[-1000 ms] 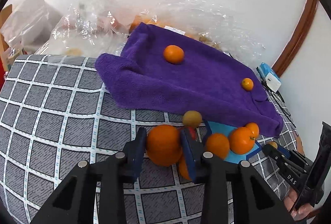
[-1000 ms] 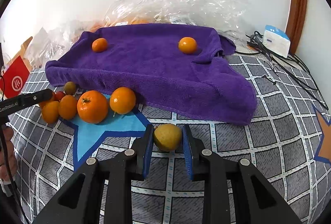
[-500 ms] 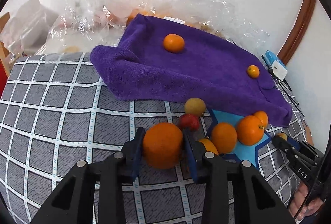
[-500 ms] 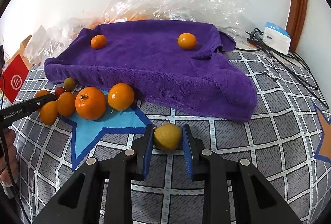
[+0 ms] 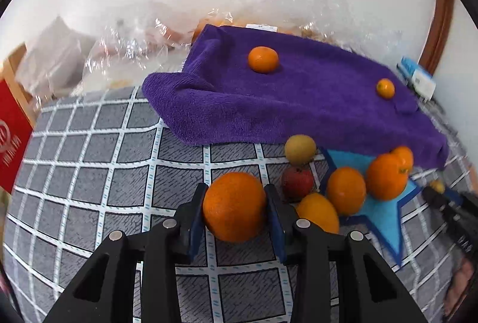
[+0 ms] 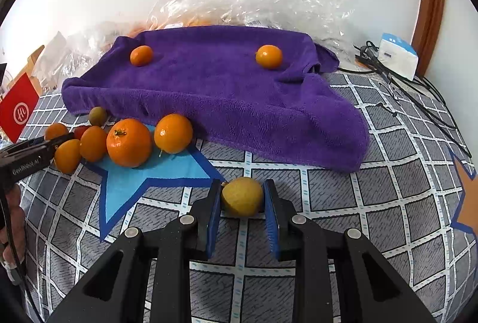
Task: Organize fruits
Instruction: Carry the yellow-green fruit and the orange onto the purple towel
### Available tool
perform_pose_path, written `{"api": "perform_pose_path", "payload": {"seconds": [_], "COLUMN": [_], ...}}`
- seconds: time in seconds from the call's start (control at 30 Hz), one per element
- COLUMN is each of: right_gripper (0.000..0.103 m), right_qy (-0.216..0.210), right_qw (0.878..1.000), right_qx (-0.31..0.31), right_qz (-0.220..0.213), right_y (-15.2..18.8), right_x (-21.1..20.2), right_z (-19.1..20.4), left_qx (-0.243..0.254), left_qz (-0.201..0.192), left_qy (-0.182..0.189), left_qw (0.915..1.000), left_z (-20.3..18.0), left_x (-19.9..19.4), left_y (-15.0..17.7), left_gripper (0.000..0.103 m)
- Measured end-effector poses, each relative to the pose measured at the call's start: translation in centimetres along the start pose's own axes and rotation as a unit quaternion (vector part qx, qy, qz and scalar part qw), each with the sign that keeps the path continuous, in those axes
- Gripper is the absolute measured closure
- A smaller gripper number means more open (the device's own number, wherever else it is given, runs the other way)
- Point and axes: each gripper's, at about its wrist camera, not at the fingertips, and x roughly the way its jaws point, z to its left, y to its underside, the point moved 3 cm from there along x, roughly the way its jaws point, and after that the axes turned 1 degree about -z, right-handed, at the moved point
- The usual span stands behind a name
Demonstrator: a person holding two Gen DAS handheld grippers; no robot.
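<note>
My left gripper [image 5: 236, 191] is shut on a large orange [image 5: 234, 206] just over the checked cloth, left of the fruit cluster. That cluster holds several oranges [image 5: 385, 176], a red fruit [image 5: 297, 182] and a yellow-green fruit [image 5: 300, 148] around a blue star [image 5: 385, 221]. My right gripper [image 6: 242, 187] is shut on a small yellow fruit [image 6: 242, 197] in front of the purple towel [image 6: 224, 90]. Two small oranges [image 6: 141, 55] [image 6: 269, 55] lie on the towel. The left gripper's fingers [image 6: 33, 151] show at the left edge of the right wrist view.
Crumpled clear plastic bags [image 6: 254, 0] lie behind the towel against the white wall. A red box [image 6: 18, 111] stands at the far left. A white box [image 6: 397, 54] with black cables [image 6: 418, 96] sits at the far right by a wooden frame.
The left gripper has drawn the large orange left, away from the fruit cluster, and rolled a little. The right gripper and its yellow fruit have stayed put.
</note>
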Motion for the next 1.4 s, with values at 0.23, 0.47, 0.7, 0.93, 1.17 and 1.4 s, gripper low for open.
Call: {"api": "perform_pose_path", "payload": {"seconds": [0.23,0.47,0.7,0.93,1.17,1.4], "right_gripper": [0.076,0.076,0.076,0.076,0.076,0.076], "right_qy": [-0.006,-0.003,0.012,0.021,0.024,0.019], "right_qw": [1.0,0.999,0.998,0.997,0.995,0.994], "right_qx": [0.012,0.024,0.04,0.052,0.034,0.03], "right_qz": [-0.016,-0.029,-0.044,-0.054,-0.087,-0.106], "right_y": [-0.1,-0.4,-0.8,-1.7,-4.8,-7.9], "right_x": [-0.6,-0.8,-1.2,-2.2,-4.9,-6.1], "right_z": [-0.4,-0.9,-1.9,-2.4,-1.8,-1.5], "left_qx": [-0.044,-0.071,-0.085,-0.092,-0.094,-0.088], "left_qz": [-0.003,-0.022,-0.058,-0.073,-0.077,-0.09], "left_qy": [0.025,0.029,0.043,0.049,0.051,0.046], "left_qw": [0.9987,0.9968,0.9938,0.9919,0.9913,0.9909], "left_z": [1.4,2.2,2.6,2.8,2.8,2.3], "left_x": [-0.3,-1.2,-2.7,-3.3,-5.4,-7.6], "left_y": [-0.2,-0.5,-1.0,-1.6,-3.4,-6.2], "left_gripper": [0.068,0.068,0.068,0.068,0.068,0.068]}}
